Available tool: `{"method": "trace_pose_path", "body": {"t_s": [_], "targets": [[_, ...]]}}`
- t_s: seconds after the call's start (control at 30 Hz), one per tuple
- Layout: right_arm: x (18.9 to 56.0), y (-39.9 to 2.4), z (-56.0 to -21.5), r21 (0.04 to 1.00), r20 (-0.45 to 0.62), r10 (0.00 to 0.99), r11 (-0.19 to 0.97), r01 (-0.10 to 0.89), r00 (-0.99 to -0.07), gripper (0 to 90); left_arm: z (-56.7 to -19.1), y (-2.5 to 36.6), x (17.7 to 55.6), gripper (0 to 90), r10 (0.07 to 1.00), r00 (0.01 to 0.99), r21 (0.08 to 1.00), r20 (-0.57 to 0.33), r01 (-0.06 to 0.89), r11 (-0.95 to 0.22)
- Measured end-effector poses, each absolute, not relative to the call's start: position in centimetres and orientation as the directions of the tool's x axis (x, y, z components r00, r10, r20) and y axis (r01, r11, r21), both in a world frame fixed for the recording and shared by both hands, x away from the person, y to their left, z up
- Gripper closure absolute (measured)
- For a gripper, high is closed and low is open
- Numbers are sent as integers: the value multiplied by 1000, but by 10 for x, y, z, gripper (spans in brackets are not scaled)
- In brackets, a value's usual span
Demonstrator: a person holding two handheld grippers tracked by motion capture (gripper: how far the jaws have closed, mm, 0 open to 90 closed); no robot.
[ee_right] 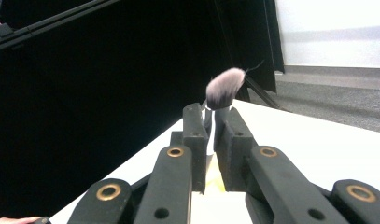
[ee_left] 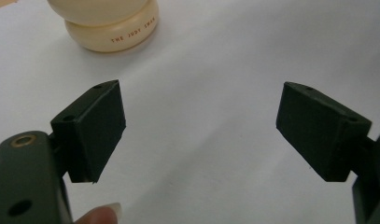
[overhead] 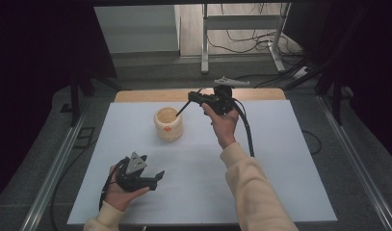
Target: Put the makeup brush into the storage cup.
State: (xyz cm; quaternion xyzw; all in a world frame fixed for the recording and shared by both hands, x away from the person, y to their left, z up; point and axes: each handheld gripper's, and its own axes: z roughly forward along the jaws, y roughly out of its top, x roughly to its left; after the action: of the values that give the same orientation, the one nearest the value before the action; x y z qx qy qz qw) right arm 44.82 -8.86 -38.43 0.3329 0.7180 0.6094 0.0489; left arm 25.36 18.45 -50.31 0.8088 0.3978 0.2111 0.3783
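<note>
A cream round holder [overhead: 168, 124] stands on the white table top [overhead: 261, 173], left of centre at the back. My right gripper [overhead: 191, 97] hovers just right of and above it, shut on a makeup brush [overhead: 183, 109] whose thin dark handle slants down to the holder's mouth. In the right gripper view the fluffy grey brush head [ee_right: 225, 87] sticks up past the closed jaws of my right gripper [ee_right: 210, 114]. My left gripper [overhead: 155, 179] rests near the front left, open and empty. The left gripper view has its jaws wide apart [ee_left: 199, 126], with the holder [ee_left: 108, 28] farther ahead.
A wooden table edge [overhead: 136, 96] shows behind the white top. Beyond it on the floor stand a metal desk frame [overhead: 205, 43] and loose cables [overhead: 251, 45]. Dark curtains close both sides, and metal rails [overhead: 54, 168] run along the table.
</note>
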Motion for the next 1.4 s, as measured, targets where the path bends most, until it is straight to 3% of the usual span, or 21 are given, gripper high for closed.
{"method": "trace_pose_path", "body": {"t_s": [1.4], "targets": [[474, -40, -415, 861, 350, 567, 119, 495, -746, 822, -500, 190, 254, 158, 814, 580, 791, 35, 482, -377]]}}
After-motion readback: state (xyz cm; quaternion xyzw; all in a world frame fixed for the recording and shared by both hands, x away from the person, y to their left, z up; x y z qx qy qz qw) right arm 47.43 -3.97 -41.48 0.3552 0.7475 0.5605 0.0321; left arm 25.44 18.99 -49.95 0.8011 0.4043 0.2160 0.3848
